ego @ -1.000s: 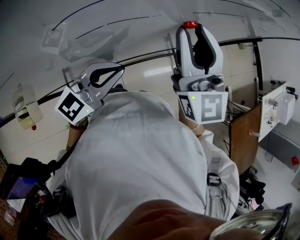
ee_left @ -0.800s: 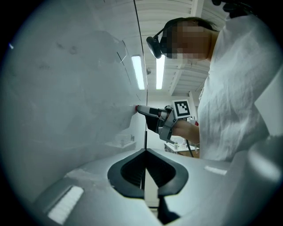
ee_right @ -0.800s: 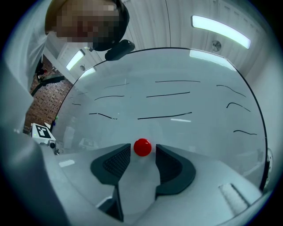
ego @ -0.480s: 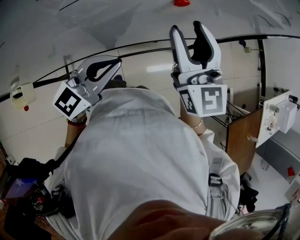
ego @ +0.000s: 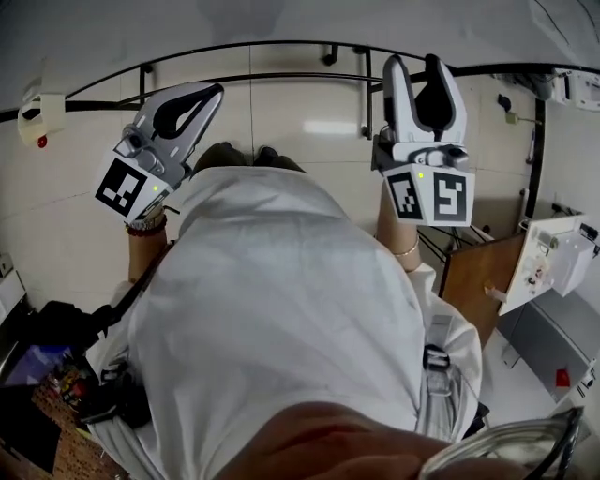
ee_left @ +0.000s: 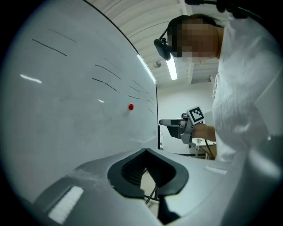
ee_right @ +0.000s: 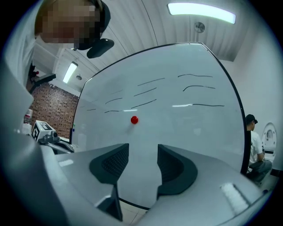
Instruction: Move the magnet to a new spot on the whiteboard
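The small red magnet (ee_right: 134,119) sticks to the whiteboard (ee_right: 177,114) below several drawn black lines. It also shows in the left gripper view as the red magnet (ee_left: 131,107) on the whiteboard (ee_left: 66,101). My right gripper (ee_right: 143,152) is open and empty, held back from the board with the magnet above and ahead of its jaws. My left gripper (ee_left: 146,150) is shut on nothing, its tips touching. In the head view the left gripper (ego: 216,91) and right gripper (ego: 417,67) point up at the whiteboard's lower edge (ego: 281,19); the magnet is out of that view.
The board's black stand rails (ego: 281,77) run below its edge. A wooden panel (ego: 473,281) and a white box (ego: 558,262) stand at the right. A person (ee_right: 253,141) is beyond the board's right edge. A brick wall (ee_right: 53,110) lies to the left.
The right gripper opened, let go of the magnet on the board and drew back. The head view tipped downward, so the magnet left that view. The left gripper stayed shut.
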Demonstrator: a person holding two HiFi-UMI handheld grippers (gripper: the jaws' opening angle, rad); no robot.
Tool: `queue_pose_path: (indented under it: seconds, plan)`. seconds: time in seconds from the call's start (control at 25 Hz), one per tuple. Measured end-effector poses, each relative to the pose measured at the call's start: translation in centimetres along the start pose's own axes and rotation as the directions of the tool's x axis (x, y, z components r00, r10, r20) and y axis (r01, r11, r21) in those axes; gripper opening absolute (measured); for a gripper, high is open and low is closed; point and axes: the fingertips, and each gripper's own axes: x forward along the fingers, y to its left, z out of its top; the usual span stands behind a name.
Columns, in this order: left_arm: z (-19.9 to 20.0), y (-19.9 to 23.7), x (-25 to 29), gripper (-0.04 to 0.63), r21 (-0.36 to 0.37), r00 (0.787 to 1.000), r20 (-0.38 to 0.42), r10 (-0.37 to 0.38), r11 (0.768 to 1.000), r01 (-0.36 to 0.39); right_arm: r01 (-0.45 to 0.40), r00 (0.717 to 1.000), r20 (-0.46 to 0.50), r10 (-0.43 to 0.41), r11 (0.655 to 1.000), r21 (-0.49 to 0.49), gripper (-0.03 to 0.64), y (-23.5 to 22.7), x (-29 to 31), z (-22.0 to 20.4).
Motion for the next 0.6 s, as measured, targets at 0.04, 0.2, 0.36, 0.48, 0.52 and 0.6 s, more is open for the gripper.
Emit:
queue_pose_path:
  seconds: [0.04,0.2,0.36,0.48,0.52,0.6]
  plan:
    - [0.2,-0.1,-0.5,0.006,-0.004,1.0,0.011,0.012,1.0,-0.012,0.003,1.0,0.011,-0.003,1.0,0.001,0.198,0.1,-0.6,0.3]
    - [0.7,-0.7,-1.2,0.006,-0.028,0.999,0.038,0.024,0.999,-0.023,0.009,0.999,0.04,-0.009,1.0,0.005,0.198,1.0,-1.8,1.4]
    - [0.0,-0.8,-1.7,0.006,-0.054,0.999,0.032,0.035,0.998,-0.033,0.007,0.999,0.037,-0.008,1.0,0.025,0.198,2.2,-2.4,1.0]
    - [1.0,-2.2,-3.2,0.006,-0.07,0.993,0.119,-0.029,0.997,0.038,0.005,1.0,0.027,-0.006,1.0,0.022,0.198,3.3,-2.9,0.7]
    - [1.5,-2.8,-3.8,0.006,-0.062,0.989,0.14,-0.054,0.996,0.063,0.006,1.0,0.026,-0.006,1.0,0.02,0.198,3.7,-3.1,0.8]
    - [2.0,-3.7,-4.8,0.006,-0.029,0.987,0.142,-0.072,0.997,0.077,0.005,1.0,0.026,-0.005,1.0,0.029,0.197,4.7,-3.3,1.0]
